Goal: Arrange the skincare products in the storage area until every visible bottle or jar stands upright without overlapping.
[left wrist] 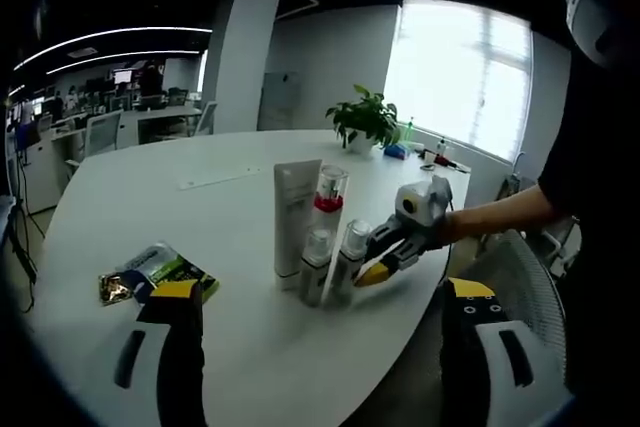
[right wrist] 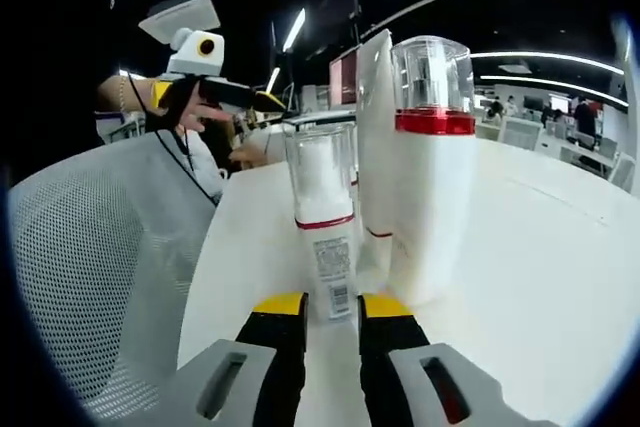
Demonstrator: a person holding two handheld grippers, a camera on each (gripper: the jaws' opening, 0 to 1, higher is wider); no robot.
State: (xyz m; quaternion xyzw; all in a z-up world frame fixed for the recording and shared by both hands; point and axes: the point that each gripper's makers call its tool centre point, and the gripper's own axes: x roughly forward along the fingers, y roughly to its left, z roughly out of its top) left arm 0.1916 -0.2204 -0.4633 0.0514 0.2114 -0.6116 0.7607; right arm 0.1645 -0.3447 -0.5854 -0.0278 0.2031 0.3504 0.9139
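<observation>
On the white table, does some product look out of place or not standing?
Yes. The green sachet lies flat, apart from the upright white tube and bottles, including the red-collared bottle. No spill or damage shows.

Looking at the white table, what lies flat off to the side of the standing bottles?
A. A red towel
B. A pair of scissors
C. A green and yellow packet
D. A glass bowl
C: in the left gripper view a green and yellow packet lies flat on the table, apart from the upright bottles grouped near its edge.
</observation>
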